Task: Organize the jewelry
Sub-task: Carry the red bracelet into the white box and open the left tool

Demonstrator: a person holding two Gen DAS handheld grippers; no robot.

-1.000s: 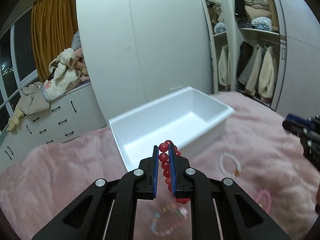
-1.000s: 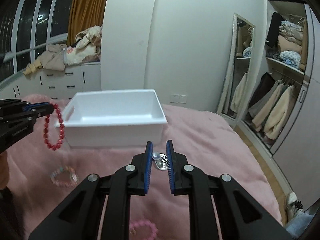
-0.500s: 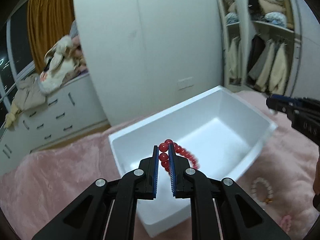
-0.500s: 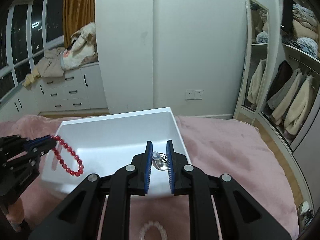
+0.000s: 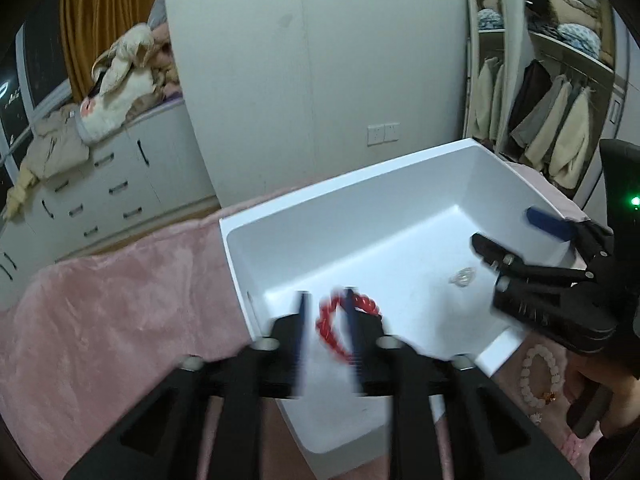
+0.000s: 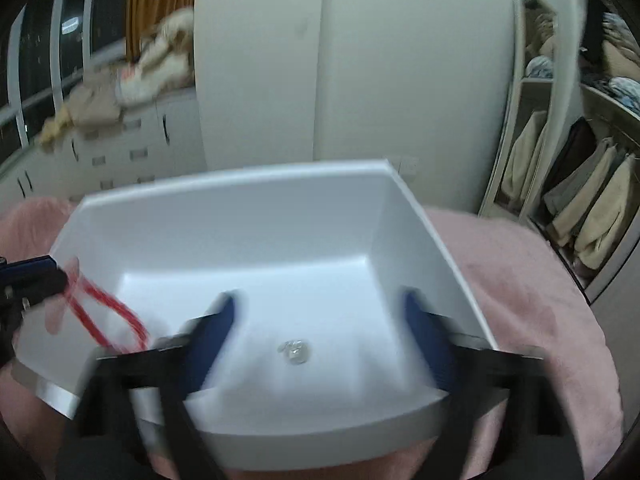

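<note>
- We let both pieces fall clear: our left gripper [image 5: 324,316] has just been opening, the red bead bracelet [image 5: 340,328] between its parted jaws, over the white bin [image 5: 360,216].
- Our right gripper [image 6: 320,320] has just spread wide; the small clear trinket [image 6: 295,350] lies on the bin floor beyond.
- We judge it best to lift straight out, snagging nothing.
- Both grippers tilt downward over the bin's near edge on the pink blanket [image 5: 120,300].
</note>
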